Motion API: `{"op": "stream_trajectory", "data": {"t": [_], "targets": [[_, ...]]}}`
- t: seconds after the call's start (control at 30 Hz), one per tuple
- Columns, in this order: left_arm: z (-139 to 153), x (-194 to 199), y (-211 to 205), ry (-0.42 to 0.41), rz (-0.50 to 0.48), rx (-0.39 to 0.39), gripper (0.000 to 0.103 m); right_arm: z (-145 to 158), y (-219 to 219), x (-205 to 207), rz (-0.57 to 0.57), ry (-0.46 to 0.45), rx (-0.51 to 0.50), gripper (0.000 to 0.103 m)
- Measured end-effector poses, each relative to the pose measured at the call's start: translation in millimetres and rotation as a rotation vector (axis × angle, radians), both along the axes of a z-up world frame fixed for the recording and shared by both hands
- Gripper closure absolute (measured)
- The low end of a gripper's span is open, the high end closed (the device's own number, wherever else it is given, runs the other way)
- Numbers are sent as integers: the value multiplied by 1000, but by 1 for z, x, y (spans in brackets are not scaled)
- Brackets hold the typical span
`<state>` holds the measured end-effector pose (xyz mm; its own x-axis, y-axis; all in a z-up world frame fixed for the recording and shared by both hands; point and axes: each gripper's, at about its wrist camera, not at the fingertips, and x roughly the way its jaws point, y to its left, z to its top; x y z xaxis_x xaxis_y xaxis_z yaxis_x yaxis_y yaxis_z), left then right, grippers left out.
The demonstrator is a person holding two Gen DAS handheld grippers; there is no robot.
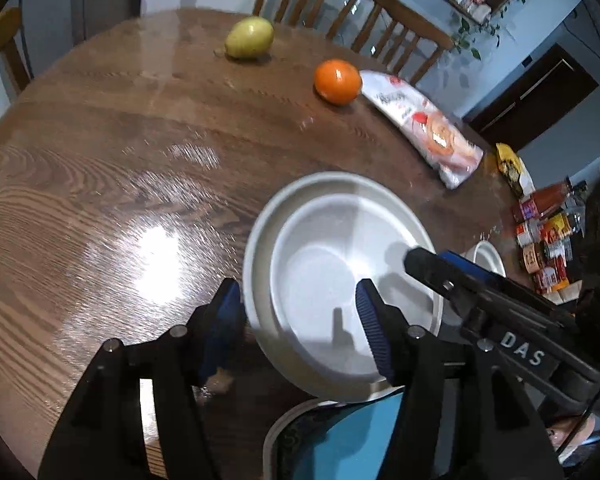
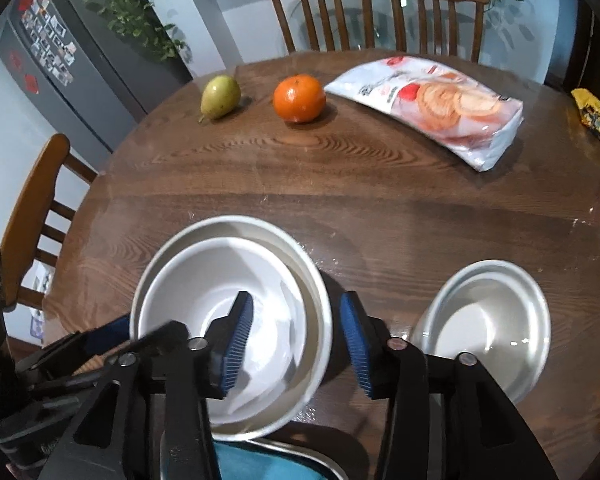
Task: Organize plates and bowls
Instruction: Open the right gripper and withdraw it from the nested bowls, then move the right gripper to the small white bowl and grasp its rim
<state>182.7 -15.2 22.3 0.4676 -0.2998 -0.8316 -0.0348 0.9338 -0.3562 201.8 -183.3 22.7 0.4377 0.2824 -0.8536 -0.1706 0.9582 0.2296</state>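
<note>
Two white bowls are nested, the inner bowl (image 1: 320,280) (image 2: 204,292) inside a larger outer bowl (image 1: 260,236) (image 2: 316,280), on the round wooden table (image 1: 100,160). My left gripper (image 1: 300,316) is open and straddles their near-left rim, one pad outside, one inside. My right gripper (image 2: 300,340) is open and straddles their right rim, left pad inside, right pad outside. Another white bowl (image 2: 488,328) (image 1: 488,258) sits to the right. A teal plate (image 1: 340,440) (image 2: 260,462) with a patterned rim lies under the grippers at the near edge.
A green pear (image 2: 220,96), an orange (image 2: 299,98) and a bag of biscuits (image 2: 432,104) lie at the far side. A yellow packet (image 2: 596,120) is at the right edge. Wooden chairs (image 2: 374,12) stand around the table. Packaged goods (image 1: 548,240) sit on the floor.
</note>
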Motion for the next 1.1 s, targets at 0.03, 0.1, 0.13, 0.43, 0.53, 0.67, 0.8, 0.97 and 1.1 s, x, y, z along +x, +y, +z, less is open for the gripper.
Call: {"op": "stream_trajectory", "data": {"t": [0.03,0.1,0.13,0.43,0.53,0.67,0.8,0.97,1.1], "targets": [[3,-1,1,-12,9,-1,41,4,-4,-2,-5,-3,6,52],[10,-5,2,-34,30,-2,34,12,-10,-5,-8,-13,22,51],[14,-8,1,-49,34,-1,34,16,-13,-6,-8,-20,26,48],[53,-22,-61,-141,-43,32,24,40,-60,-13,-93,-83,21,31],[62,-20,-85,-161,-61,64,22,39,-80,-10,-138,-69,52,31],[61,-15,-105,-159,-87,67,22,34,-103,-5,-184,-42,112,31],[51,-8,-123,-128,-114,97,22,28,-119,-2,-211,-13,160,31],[33,-1,-146,-89,-169,108,22,22,-120,0,-197,9,169,31],[20,4,-160,-52,-196,112,22,16,-120,4,-185,34,168,31]]}}
